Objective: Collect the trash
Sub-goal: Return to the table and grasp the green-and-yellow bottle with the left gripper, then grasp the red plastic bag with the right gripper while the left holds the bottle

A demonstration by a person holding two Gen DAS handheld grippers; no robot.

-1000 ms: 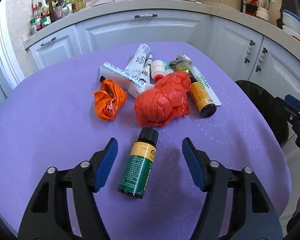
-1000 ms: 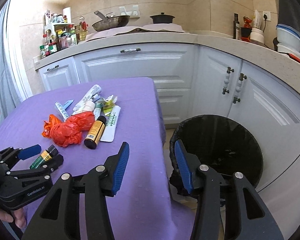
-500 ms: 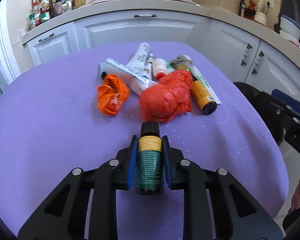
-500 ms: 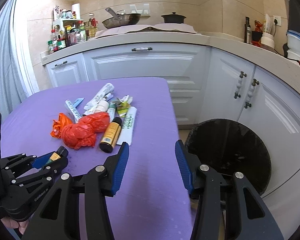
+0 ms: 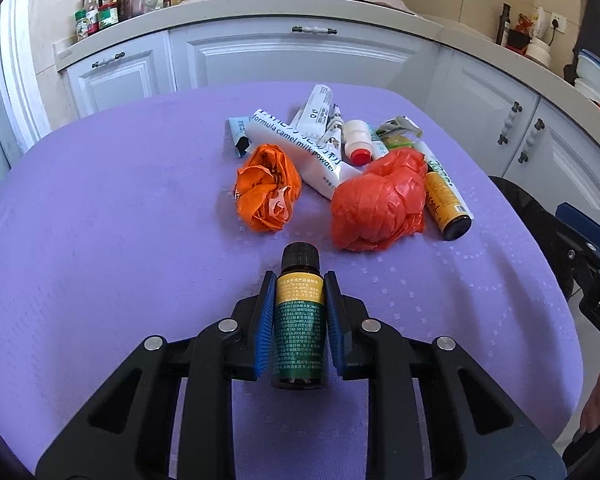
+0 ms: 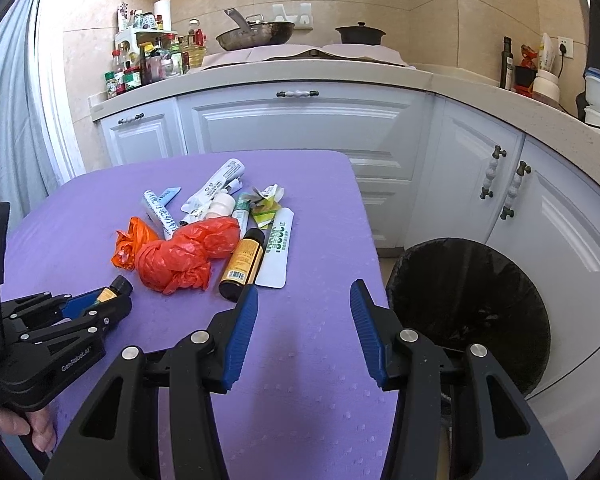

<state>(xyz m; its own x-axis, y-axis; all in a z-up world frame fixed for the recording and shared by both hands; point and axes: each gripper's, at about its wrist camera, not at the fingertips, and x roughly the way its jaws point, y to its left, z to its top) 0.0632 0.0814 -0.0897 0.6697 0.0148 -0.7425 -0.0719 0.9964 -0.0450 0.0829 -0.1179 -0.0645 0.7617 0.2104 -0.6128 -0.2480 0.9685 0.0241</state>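
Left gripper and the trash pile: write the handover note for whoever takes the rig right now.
Left gripper: shut on the green-label bottle, just above the purple table.
Right gripper: open, empty, over the table edge near the black bin.
Done: one bottle gripped; none visibly binned.
Left: drop this bottle in the bin, then clear the orange bags, brown bottle, tubes and sachets.
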